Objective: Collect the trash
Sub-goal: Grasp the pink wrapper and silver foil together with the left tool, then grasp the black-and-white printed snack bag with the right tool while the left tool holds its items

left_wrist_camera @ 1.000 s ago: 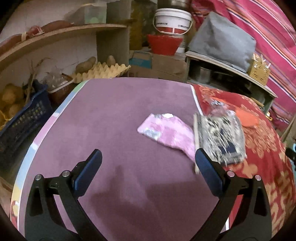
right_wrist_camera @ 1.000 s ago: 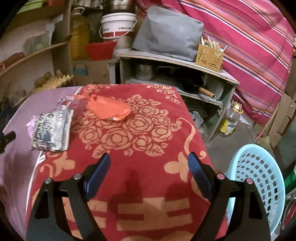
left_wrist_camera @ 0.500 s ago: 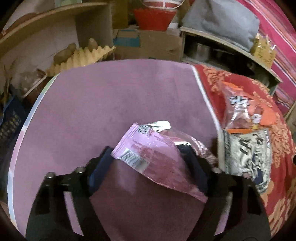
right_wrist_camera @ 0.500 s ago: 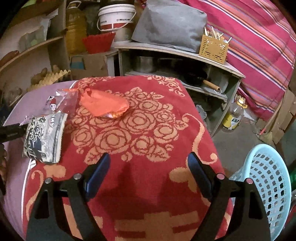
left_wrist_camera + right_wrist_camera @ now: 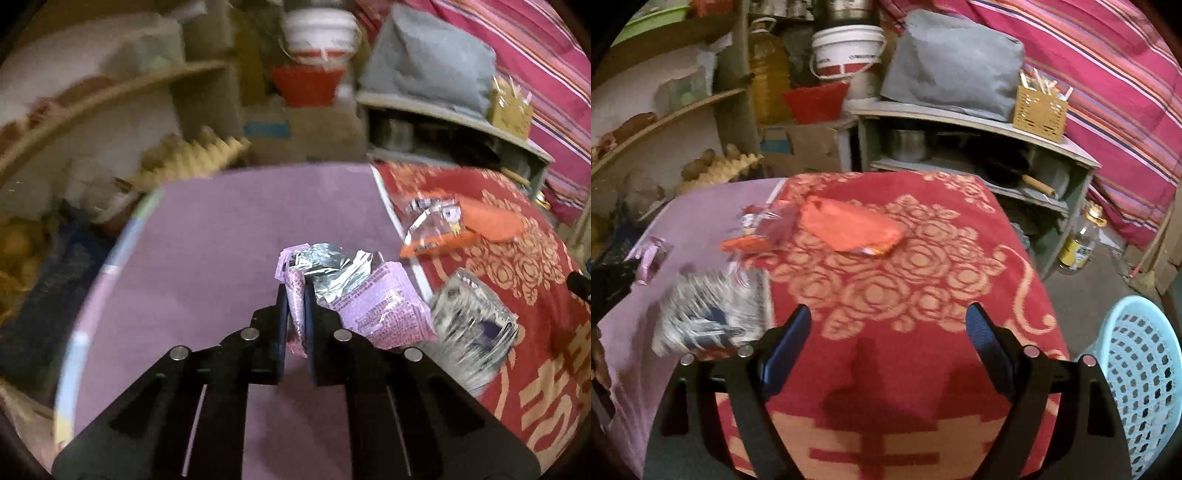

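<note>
My left gripper [image 5: 295,295] is shut on a pink foil wrapper [image 5: 376,299] and holds it just above the purple cloth [image 5: 207,258]. The wrapper also shows small at the left of the right wrist view [image 5: 652,258]. A black-and-white patterned packet [image 5: 469,328] lies at the seam of the purple and red cloths; it also shows in the right wrist view [image 5: 709,314]. A clear and orange wrapper [image 5: 432,225] and an orange bag [image 5: 849,229] lie on the red cloth. My right gripper [image 5: 886,328] is open and empty above the red cloth [image 5: 923,266].
A light blue perforated basket [image 5: 1141,373] stands on the floor at the right of the table. Shelves with pots, a white bucket [image 5: 849,51], a red bowl and an egg tray [image 5: 195,158] stand behind. A bottle [image 5: 1078,240] stands on the floor.
My left gripper closed on the pink wrapper and lifted it, crumpling it so its silver inside shows. The patterned packet looks blurred. The right gripper stayed open, shifting slightly.
</note>
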